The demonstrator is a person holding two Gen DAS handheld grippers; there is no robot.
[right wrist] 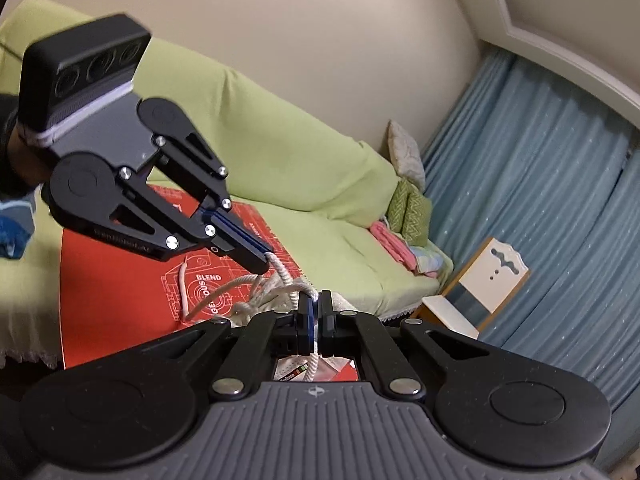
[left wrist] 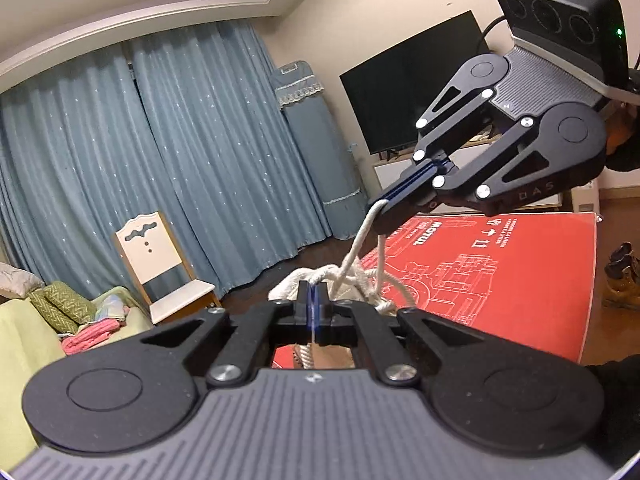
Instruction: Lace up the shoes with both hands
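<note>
Both tongs — left tongs (left wrist: 313, 290), right tongs (right wrist: 316, 300) — clamp the white shoelace (left wrist: 362, 236): soft, limp cord — grip near its ends.

Dim warm indoor light, strong fisheye bending at edges, dark vignette corners, pics slightly soft.

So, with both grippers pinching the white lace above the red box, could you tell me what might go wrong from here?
1. The lace sits at the very tip of the right gripper, so a pull may slip it free.
2. Loose cord is bunched in front of the left gripper; tightening could snag the tangle rather than form a clean knot.
3. The shoe is mostly hidden by the fingers, so pulling is half blind.
</note>
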